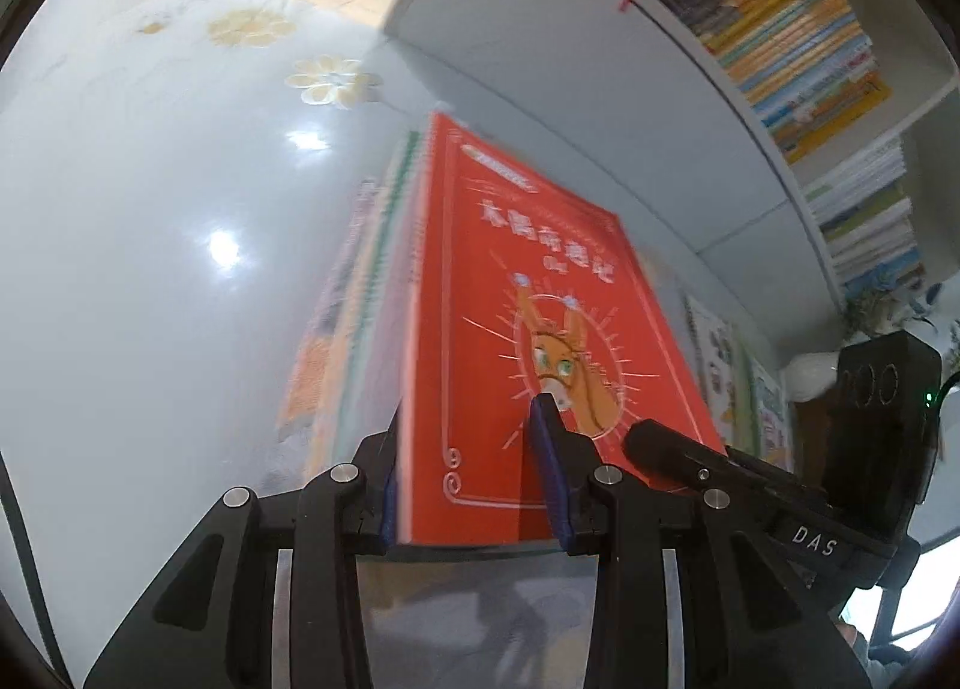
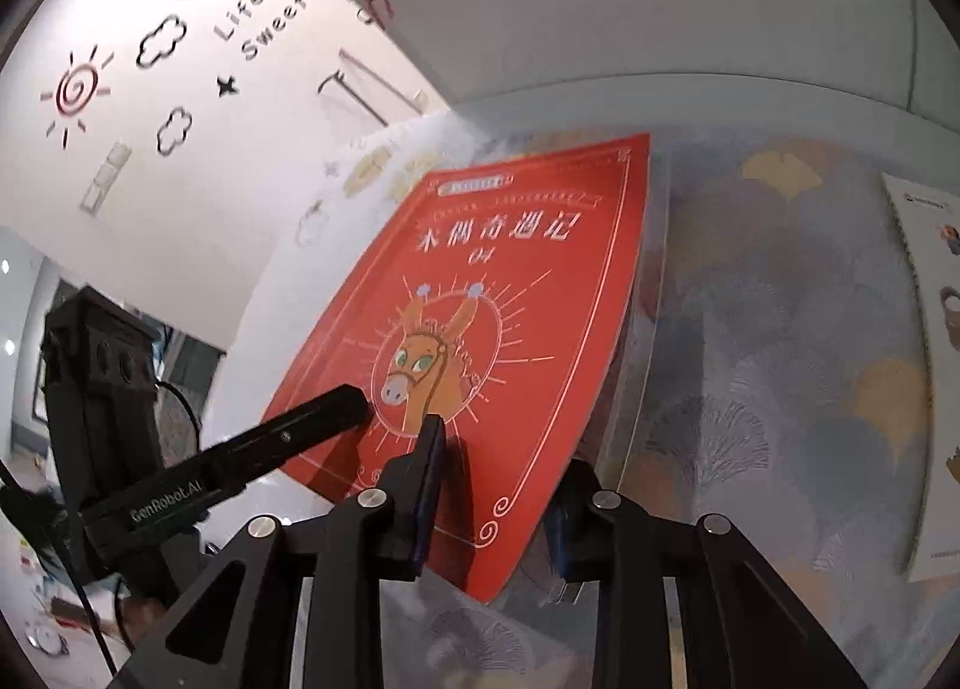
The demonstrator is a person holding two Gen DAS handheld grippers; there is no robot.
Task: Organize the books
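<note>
A red book with a donkey on its cover (image 1: 540, 299) (image 2: 510, 281) stands tilted above the table. My left gripper (image 1: 468, 467) is shut on its lower edge, one blue pad on the cover and the other behind. Several thin, blurred books (image 1: 360, 299) lean against its back; whether they are in the grip I cannot tell. My right gripper (image 2: 498, 497) straddles the book's lower corner with its jaws apart, the left finger (image 2: 429, 461) over the cover and the right one behind. Each view shows the other gripper's finger (image 1: 660, 443) (image 2: 324, 413) on the cover.
A white bookshelf (image 1: 600, 29) rises behind, with stacked books (image 1: 792, 29) in its compartments. The table carries a leaf-patterned cloth (image 2: 780, 329). A white booklet (image 2: 924, 389) lies flat to the right, and more flat books (image 1: 720, 353) lie near the shelf. A decorated white wall (image 2: 180, 89) is on the left.
</note>
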